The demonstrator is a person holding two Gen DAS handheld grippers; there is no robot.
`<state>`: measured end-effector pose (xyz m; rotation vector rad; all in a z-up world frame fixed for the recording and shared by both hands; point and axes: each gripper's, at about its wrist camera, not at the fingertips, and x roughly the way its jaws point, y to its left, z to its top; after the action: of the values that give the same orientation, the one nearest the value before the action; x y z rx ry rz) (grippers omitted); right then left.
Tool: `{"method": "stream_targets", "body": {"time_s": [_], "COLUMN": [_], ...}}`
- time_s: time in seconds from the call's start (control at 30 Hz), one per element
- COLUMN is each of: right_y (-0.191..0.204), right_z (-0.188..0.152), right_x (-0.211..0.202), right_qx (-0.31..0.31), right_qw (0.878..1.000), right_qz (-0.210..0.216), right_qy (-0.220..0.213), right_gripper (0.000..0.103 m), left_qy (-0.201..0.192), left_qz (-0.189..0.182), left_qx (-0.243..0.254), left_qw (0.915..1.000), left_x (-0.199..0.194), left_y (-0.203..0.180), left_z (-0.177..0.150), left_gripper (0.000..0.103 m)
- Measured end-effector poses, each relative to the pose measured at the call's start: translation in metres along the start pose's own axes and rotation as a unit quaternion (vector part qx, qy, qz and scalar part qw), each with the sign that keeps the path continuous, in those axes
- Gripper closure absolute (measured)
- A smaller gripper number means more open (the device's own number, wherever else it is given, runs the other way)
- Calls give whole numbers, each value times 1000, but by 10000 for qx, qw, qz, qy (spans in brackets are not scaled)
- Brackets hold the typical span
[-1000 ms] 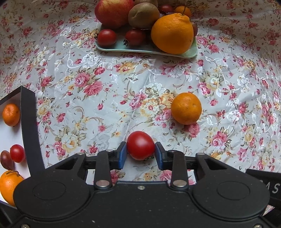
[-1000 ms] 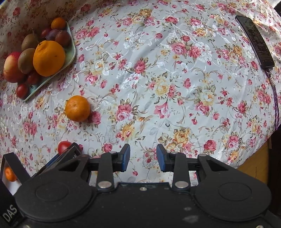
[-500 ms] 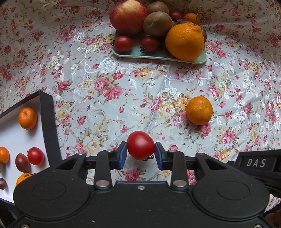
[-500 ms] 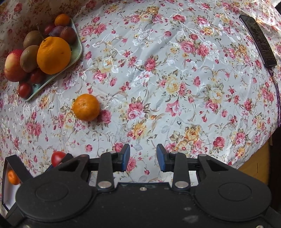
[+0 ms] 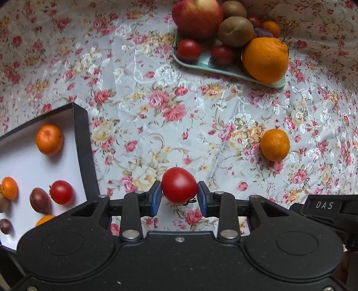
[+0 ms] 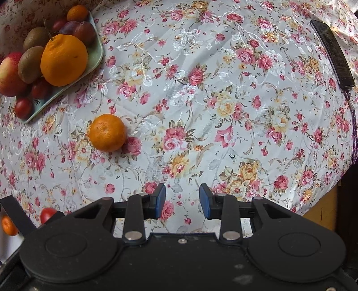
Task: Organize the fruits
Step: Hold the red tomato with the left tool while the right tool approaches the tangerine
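The left gripper (image 5: 179,197) clamps a red tomato (image 5: 179,185) between its blue pads, carried above the floral tablecloth (image 5: 156,116); at nine o'clock of it sits the black-rimmed white box (image 5: 82,143), holding a mandarin (image 5: 49,139), a second tomato (image 5: 61,192), a dark plum (image 5: 39,200) and more small fruit at the frame's edge; at two o'clock a loose mandarin (image 5: 274,145) lies alone on the cloth; at twelve o'clock the pale green tray (image 5: 223,69) carries an apple (image 5: 197,16), kiwis (image 5: 236,31), a big orange (image 5: 265,59) and small tomatoes (image 5: 189,50). The right gripper (image 6: 182,201) hangs with its jaws parted and nothing between them; the loose mandarin (image 6: 107,132) lies at eleven o'clock of it; a black remote (image 6: 333,53) rests at two o'clock.
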<state>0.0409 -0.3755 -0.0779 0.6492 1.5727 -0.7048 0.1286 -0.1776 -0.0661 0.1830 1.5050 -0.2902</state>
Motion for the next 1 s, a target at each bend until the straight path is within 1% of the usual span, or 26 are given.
{"method": "stream_targets", "body": {"time_s": [0.07, 0.13, 0.23, 0.33, 0.43, 0.5, 0.6, 0.73, 0.8, 0.9, 0.97, 1.0], "right_y": [1, 3, 8, 11, 15, 21, 32, 48, 53, 54, 55, 55], "right_z": [-1, -2, -4, -5, -3, -2, -1, 5, 9, 14, 18, 20], "right_x": [2, 3, 4, 5, 5, 0, -11, -18, -17, -12, -6, -4], "right_qx": [-59, -134, -197, -189, -133, -60, 2, -151, -158, 22, 104, 145], "right_qw": [10000, 9998, 9996, 9995, 9995, 9996, 9989, 9971, 9962, 9943, 9938, 9941], "right_qz": [7, 28, 36, 104, 145, 240, 457, 605, 674, 781, 781, 735], "right_qy": [51, 115, 185, 208, 243, 157, -135, -431, -526, -727, -785, -786], "right_gripper": [68, 68, 68, 68, 68, 68, 68, 68, 68, 68, 68, 65], "left_qy": [47, -51, -220, -261, -196, -169, -148, -97, -82, -70, -67, -66], "left_qz": [-96, -130, -73, -74, -97, -97, -69, -52, -39, -59, -89, -102], "left_qx": [23, 96, 192, 158, 43, 1, -20, -31, -28, -35, -16, -9], "left_qw": [9999, 9999, 9995, 9995, 9998, 9998, 9999, 9999, 10000, 10000, 9999, 9999], "left_x": [0, -7, -16, -19, -17, -16, -14, -12, -10, -10, -10, -11], "left_y": [-1, -4, -4, 2, 11, 16, 21, 27, 28, 30, 29, 29], "left_z": [0, 1, 2, 4, 6, 6, 5, 4, 3, 3, 3, 2], "left_gripper": [61, 61, 61, 61, 61, 61, 61, 61, 61, 61, 61, 61]}}
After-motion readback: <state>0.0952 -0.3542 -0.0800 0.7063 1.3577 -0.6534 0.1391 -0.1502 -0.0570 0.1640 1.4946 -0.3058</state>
